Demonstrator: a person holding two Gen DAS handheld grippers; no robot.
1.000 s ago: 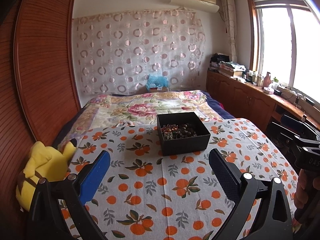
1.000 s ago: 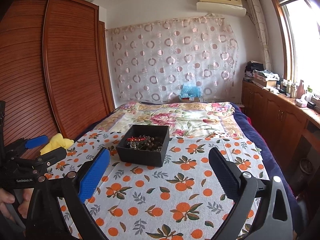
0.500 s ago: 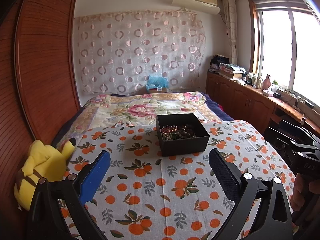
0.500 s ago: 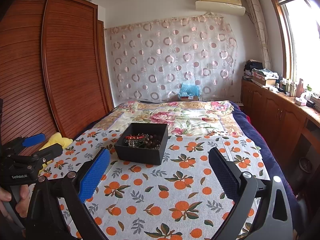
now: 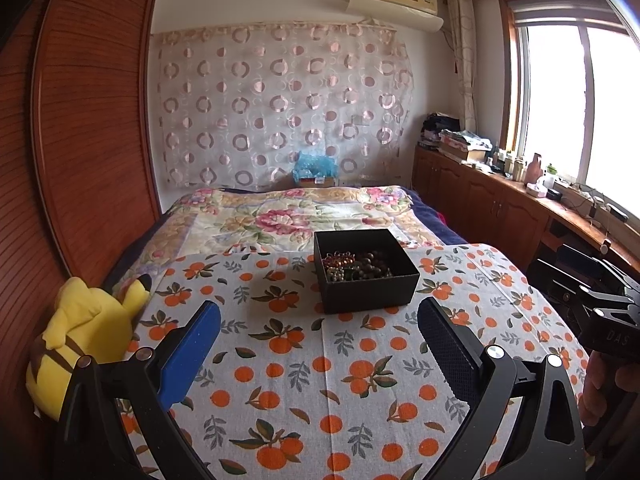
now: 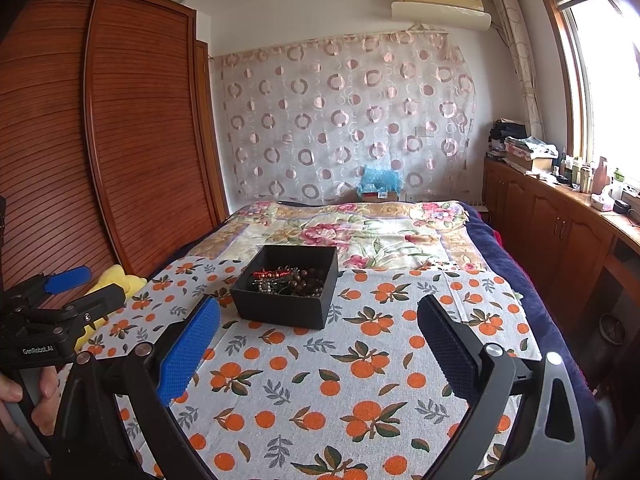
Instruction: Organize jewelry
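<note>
A black open box sits on the orange-print cloth on the bed. Inside lies a tangle of jewelry: dark bead strings, a red piece, metal chains. The box also shows in the right wrist view, with the jewelry in it. My left gripper is open and empty, held above the cloth short of the box. My right gripper is open and empty, also short of the box. Each gripper shows at the edge of the other's view.
A yellow plush toy lies at the cloth's left edge by the wooden wardrobe. A floral quilt covers the bed beyond the box. Wooden cabinets with clutter run along the right wall under the window.
Both views have pulled back and tilted slightly, so the box sits a little farther away. Both grippers stay open and empty.
</note>
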